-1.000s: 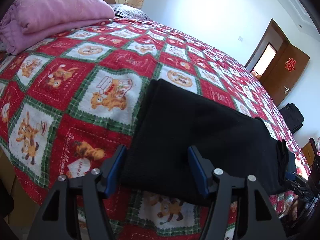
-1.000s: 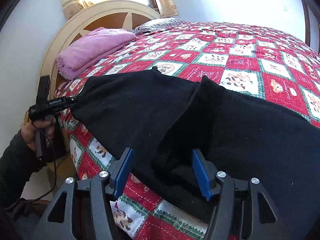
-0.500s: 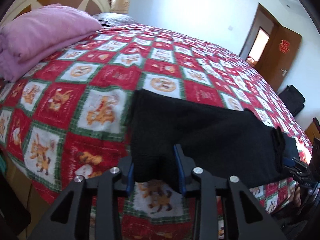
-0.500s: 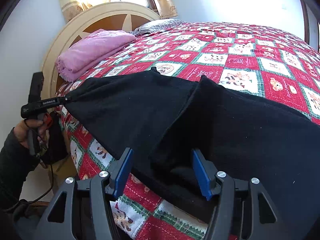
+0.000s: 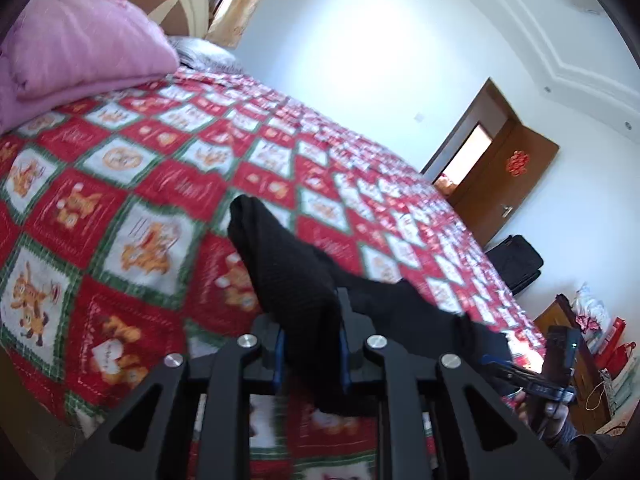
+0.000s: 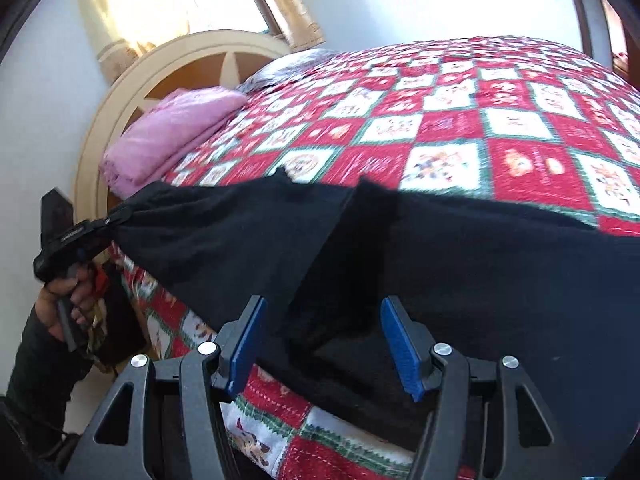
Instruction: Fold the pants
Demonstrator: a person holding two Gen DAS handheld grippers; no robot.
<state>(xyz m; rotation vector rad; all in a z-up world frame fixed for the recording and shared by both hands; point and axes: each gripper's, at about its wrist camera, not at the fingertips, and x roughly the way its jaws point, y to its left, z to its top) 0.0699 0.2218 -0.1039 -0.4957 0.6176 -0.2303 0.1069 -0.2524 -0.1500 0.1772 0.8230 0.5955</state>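
Left tongs (image 5: 311, 350), just closed, clamped on black pants (image 6: 440, 264) hem; right tongs (image 6: 322, 342) held open astride waistband on bed (image 6: 460, 128). Even lift advised.

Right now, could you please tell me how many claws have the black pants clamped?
1. The left claw is shut on one end of the black pants. The right claw stands open over the other end, its pads not pressing.

We cannot see the left gripper's (image 5: 311, 350) blue pads, buried in the black pants (image 6: 460, 264). The pants run off the right-wrist view's edge, and motion blur smears the quilt's (image 5: 360, 184) far squares.
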